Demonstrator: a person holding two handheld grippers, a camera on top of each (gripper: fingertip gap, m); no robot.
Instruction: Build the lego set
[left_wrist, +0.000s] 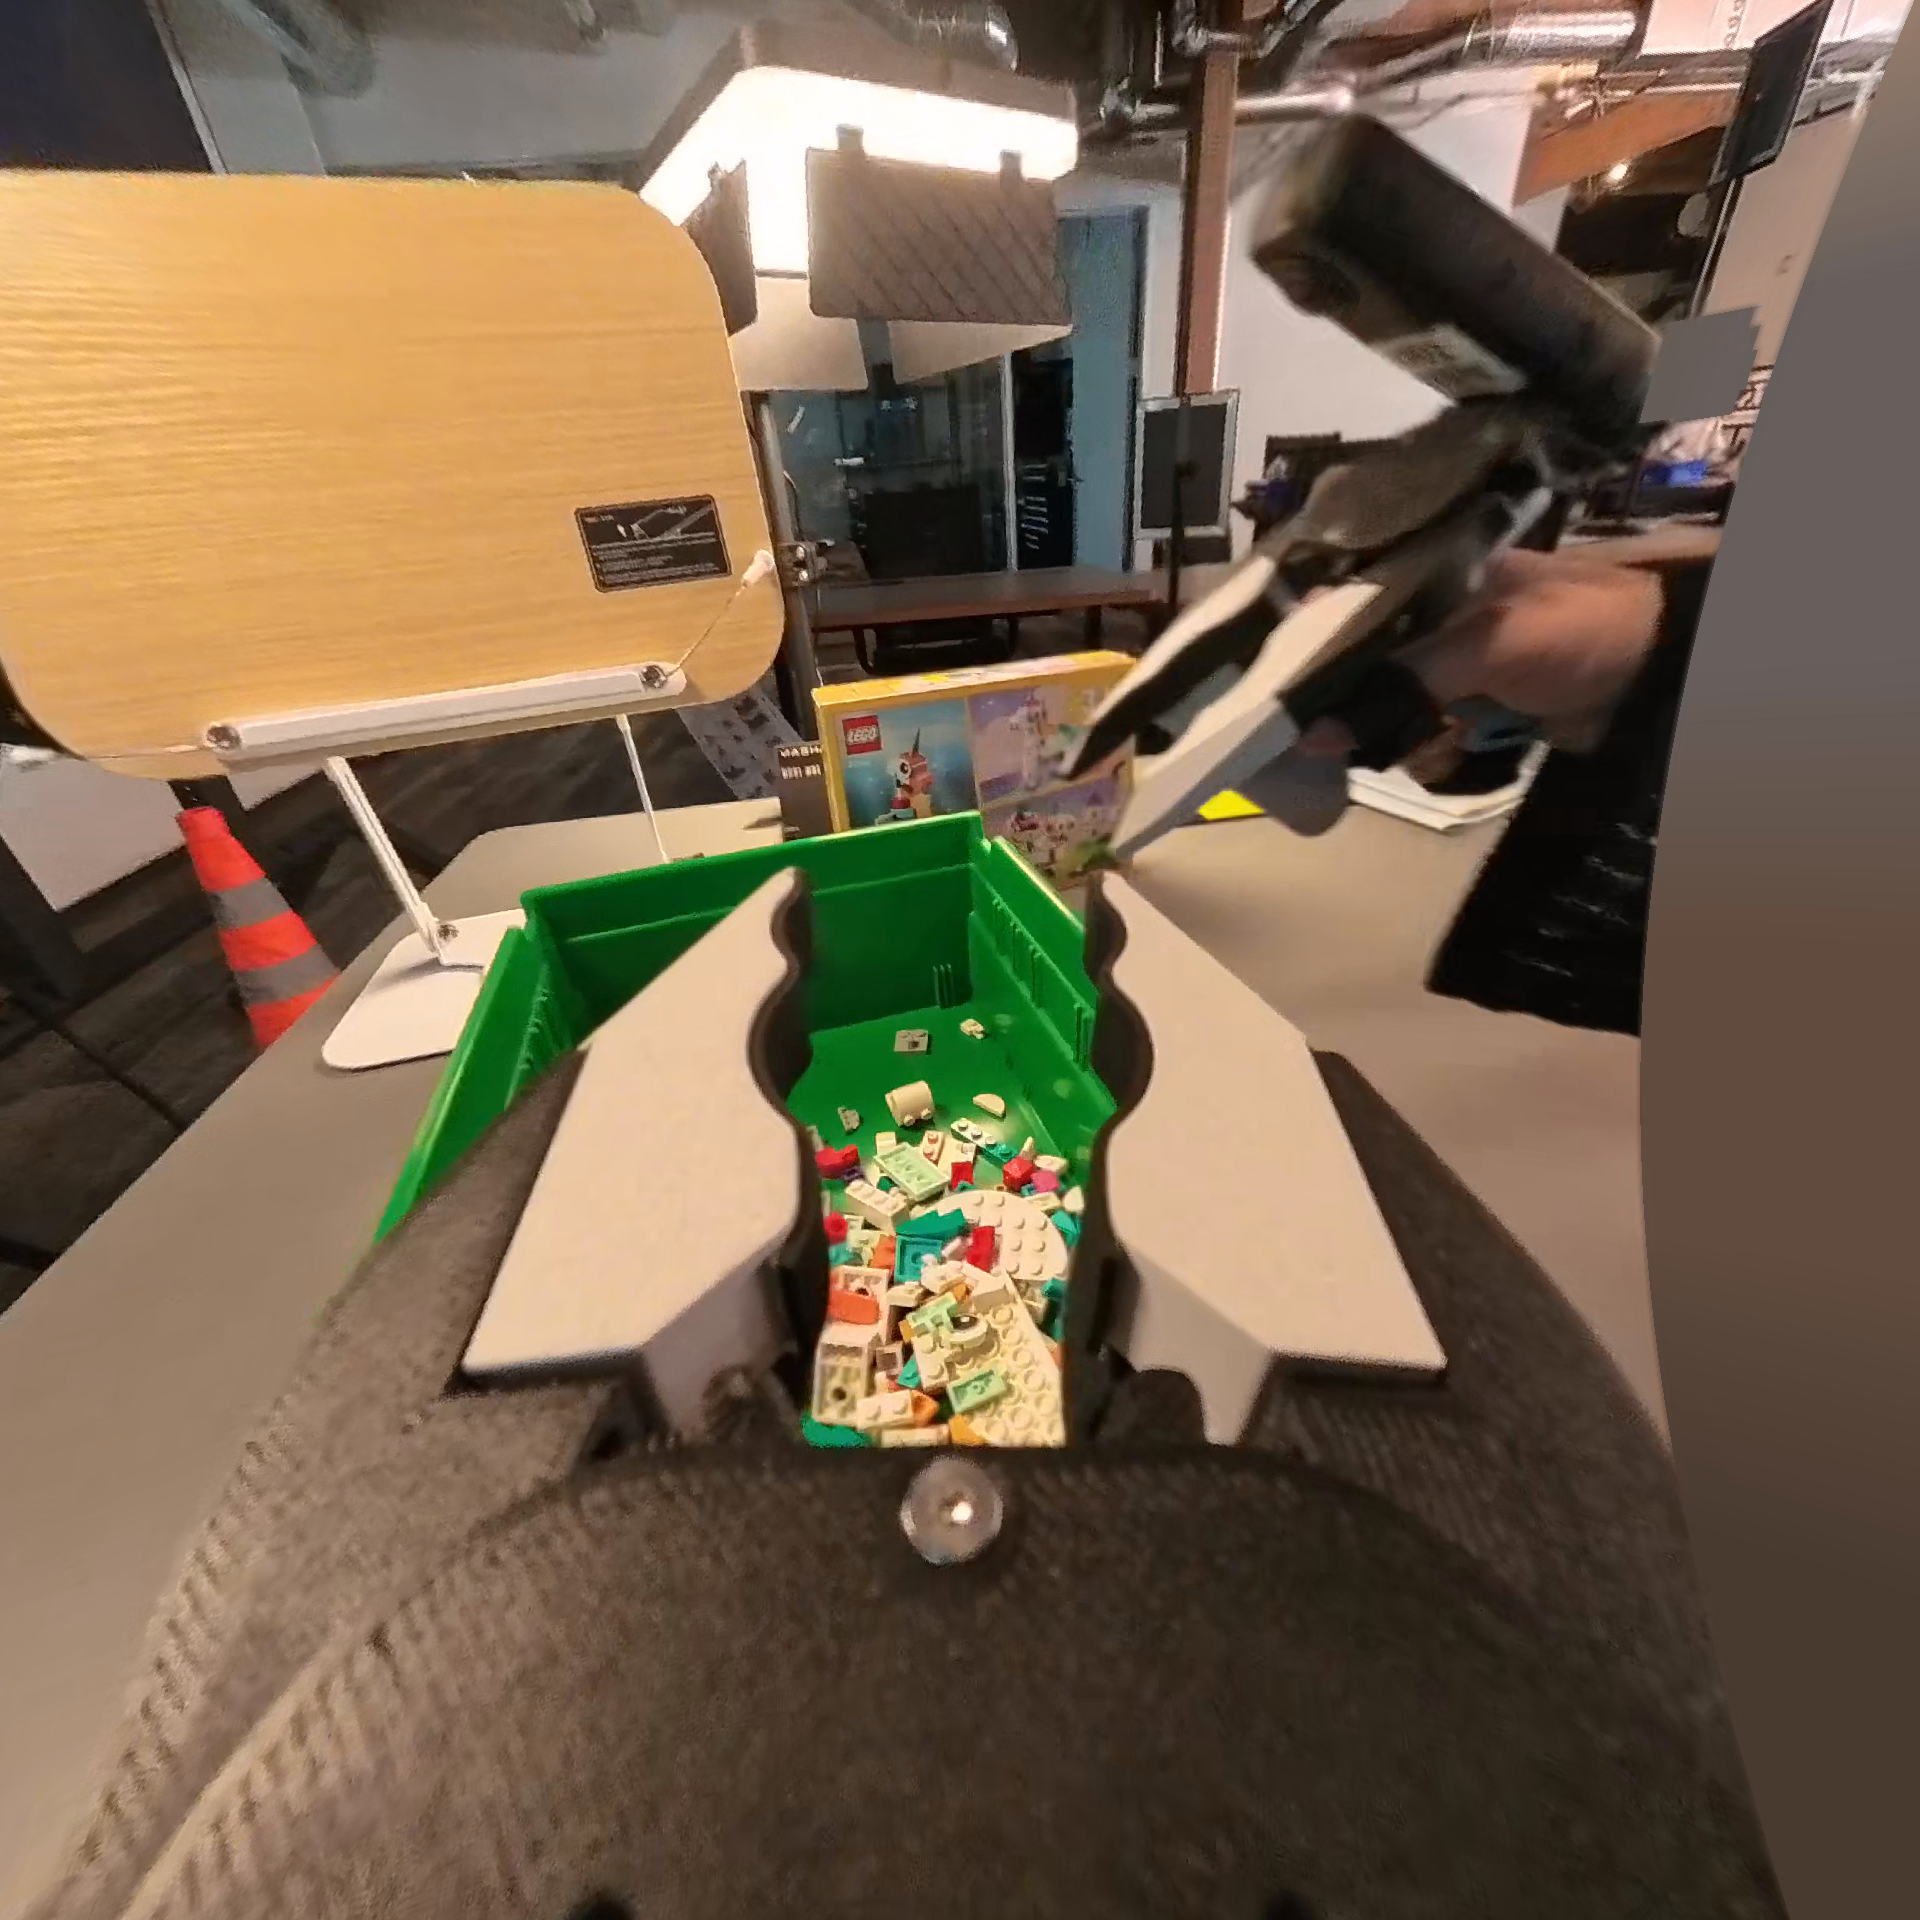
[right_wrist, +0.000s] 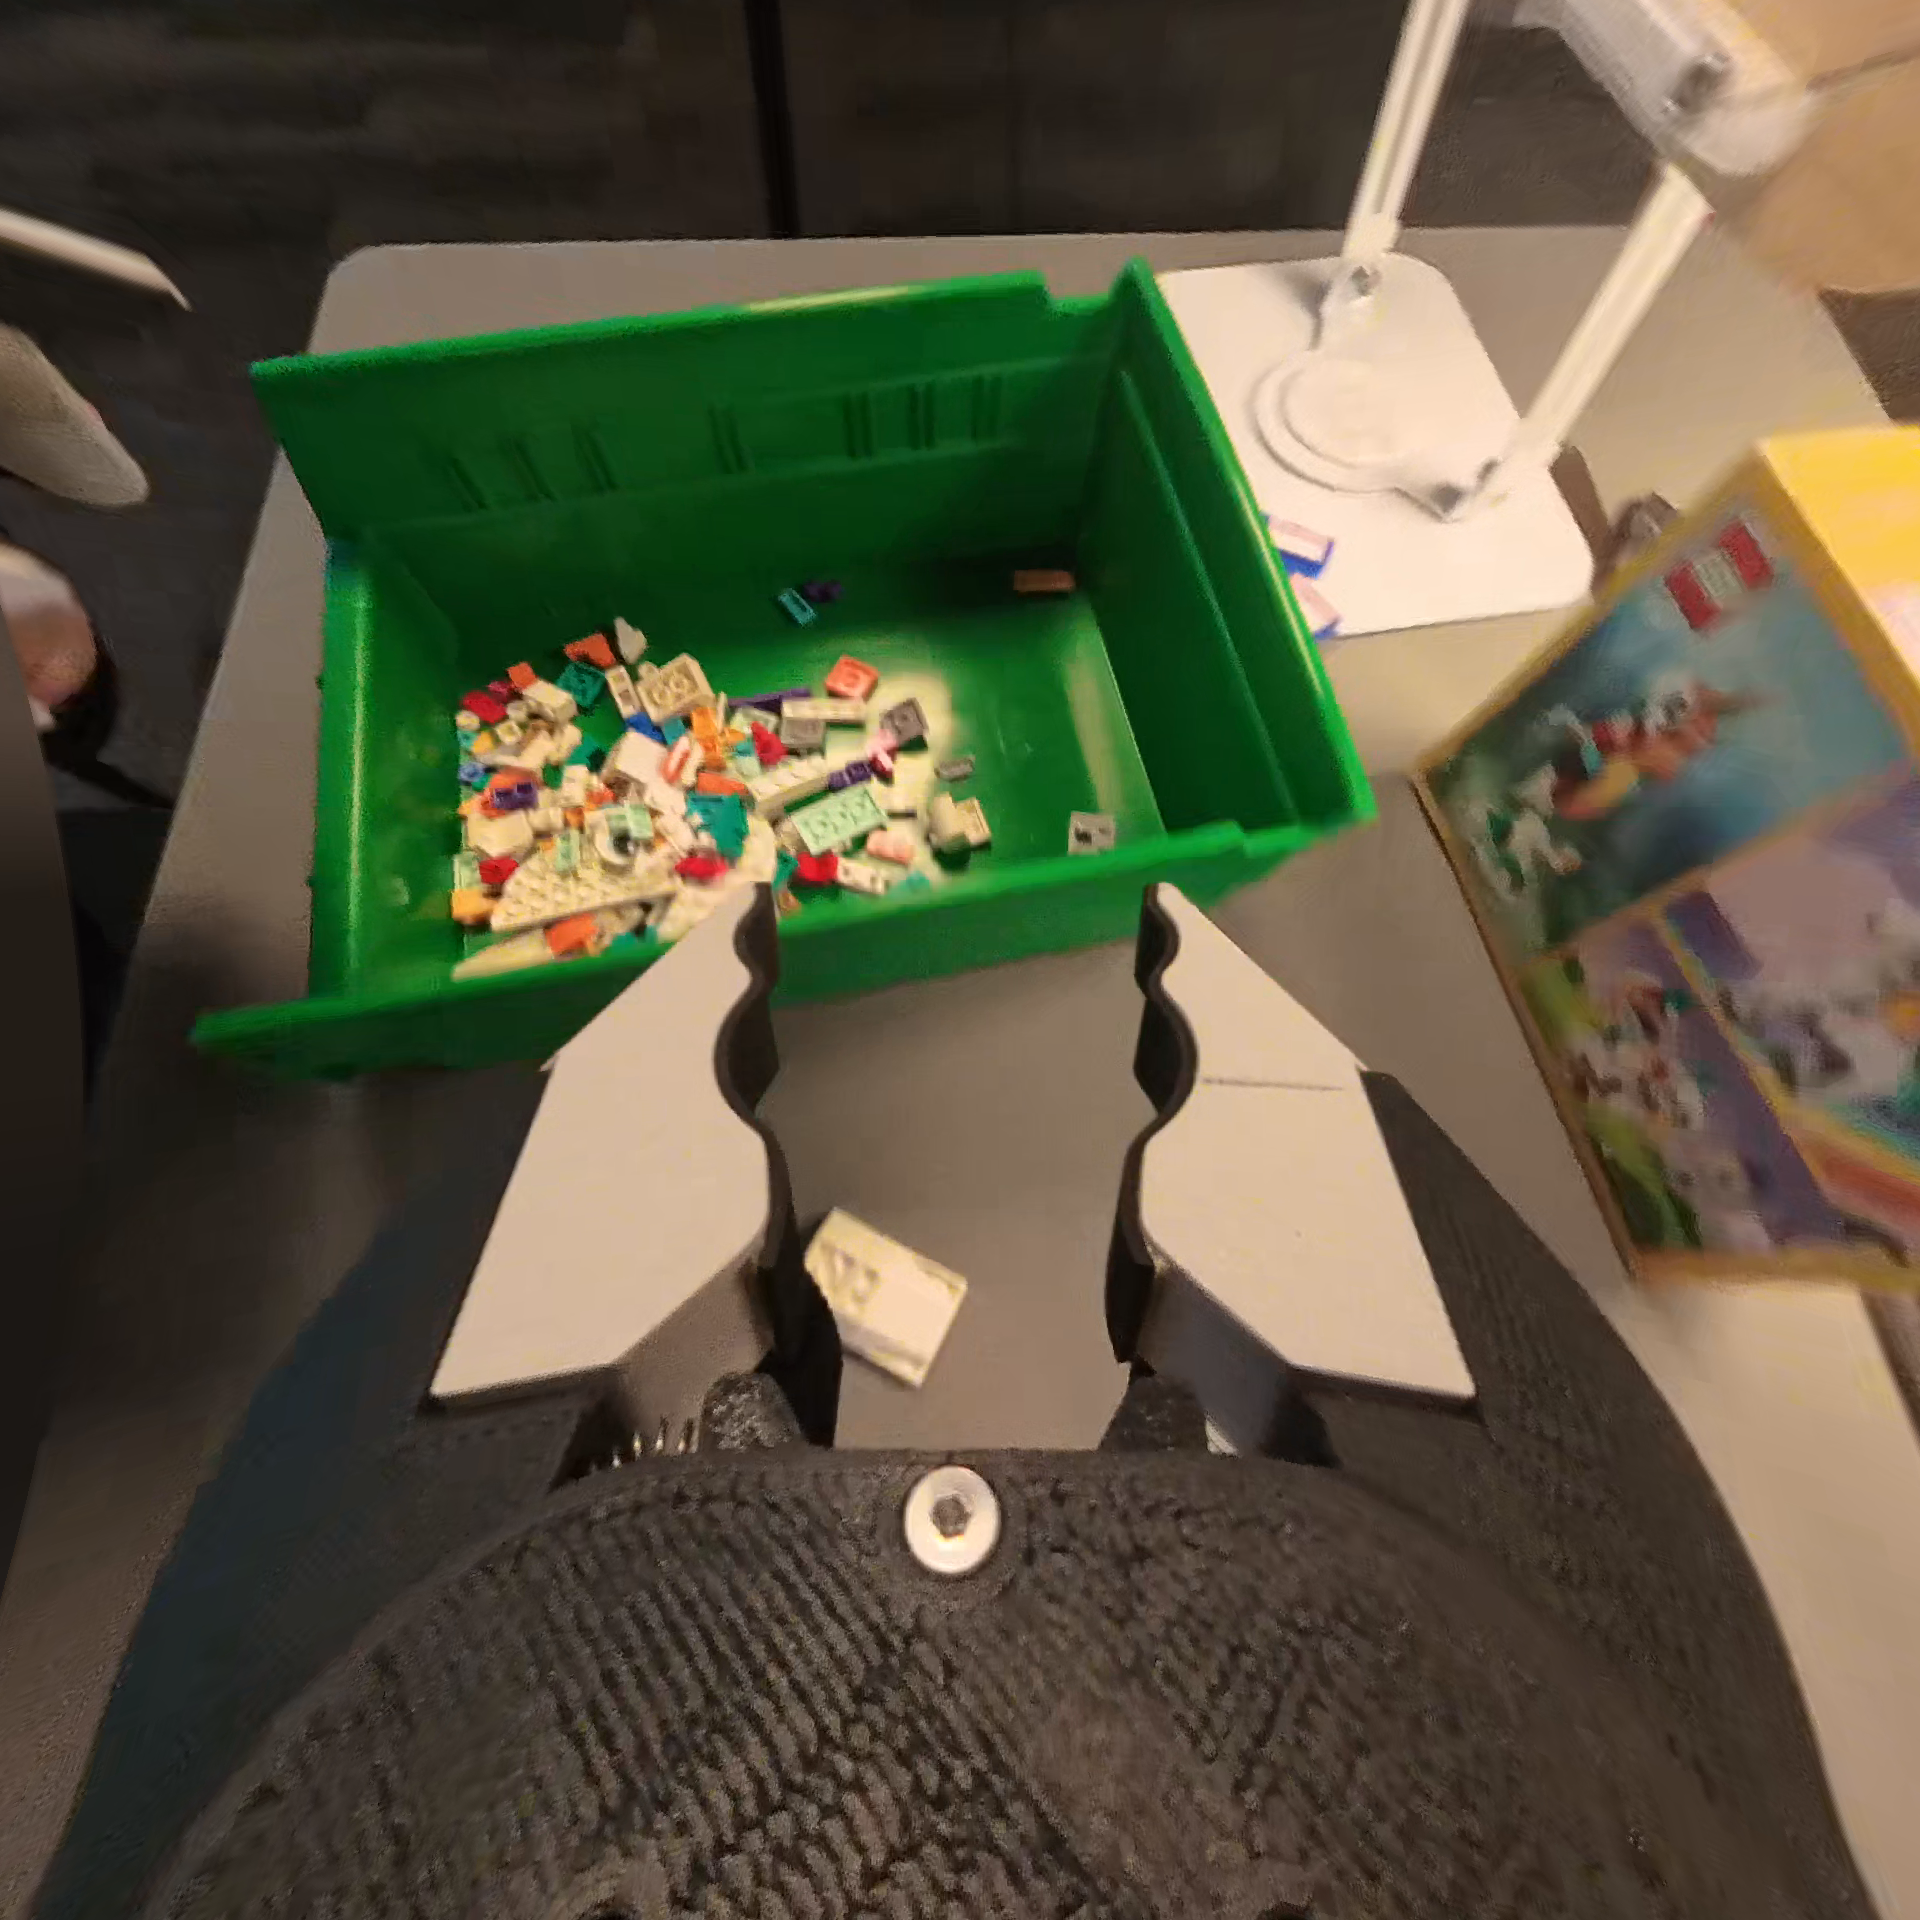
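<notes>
A green plastic bin stands on a grey table, with a heap of small coloured bricks on its floor. My left gripper is open and empty, held over the bin's near end and looking down onto the heap. My right gripper is open, with its tips at the bin's near wall, beside the bricks. A white sloped brick shows between its fingers near their base, against the left finger. I cannot tell whether it rests on the table. The right gripper also shows raised past the bin's far corner.
A yellow toy box stands behind the bin and shows at the right in the right wrist view. A white stand base carries a wooden board. An orange cone stands beyond the table's left edge. A hand holds the right gripper.
</notes>
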